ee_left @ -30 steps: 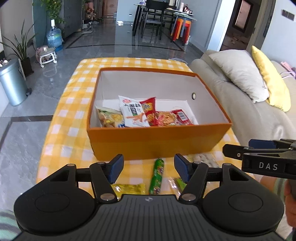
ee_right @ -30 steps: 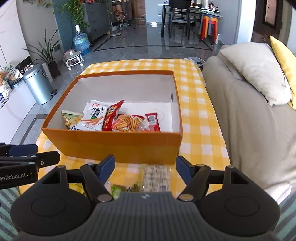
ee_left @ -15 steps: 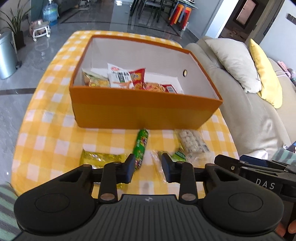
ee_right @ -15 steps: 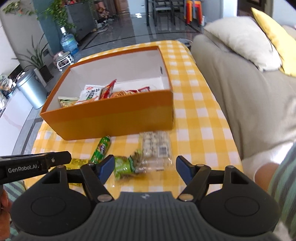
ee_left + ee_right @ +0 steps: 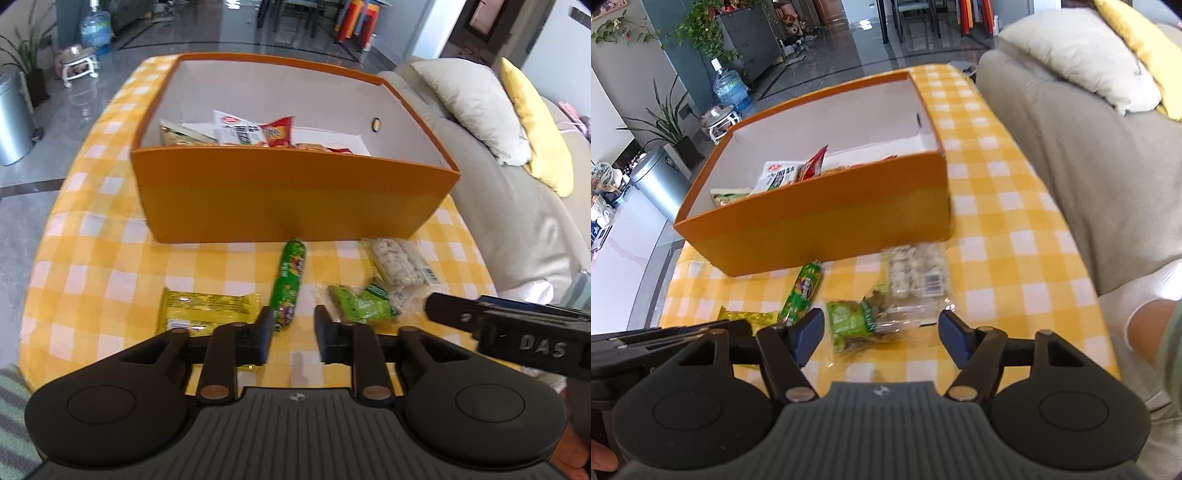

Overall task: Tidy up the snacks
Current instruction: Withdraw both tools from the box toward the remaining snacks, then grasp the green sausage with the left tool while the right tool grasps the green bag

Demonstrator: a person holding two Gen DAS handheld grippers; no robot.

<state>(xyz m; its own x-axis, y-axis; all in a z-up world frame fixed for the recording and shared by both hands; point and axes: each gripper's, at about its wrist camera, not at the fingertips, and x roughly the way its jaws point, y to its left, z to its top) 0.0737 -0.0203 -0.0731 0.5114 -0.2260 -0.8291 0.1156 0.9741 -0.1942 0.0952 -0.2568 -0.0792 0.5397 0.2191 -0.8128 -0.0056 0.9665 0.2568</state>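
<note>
Against a second ago we see our left gripper (image 5: 291,332) lower and its jaws closing, now narrow around the near end of the green sausage stick (image 5: 290,282), though we cannot tell whether the pads press on it; the yellow packet (image 5: 207,310) lies just left. Our right gripper (image 5: 881,338) has also dropped toward the checked table (image 5: 993,236), its jaws wide but closing slowly, the green snack bag (image 5: 851,321) loose between them. Four packets lie before the orange box (image 5: 295,195), no longer hidden by our fingers.

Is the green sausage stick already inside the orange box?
No, the green sausage stick lies on the checked tablecloth in front of the orange box.
</note>
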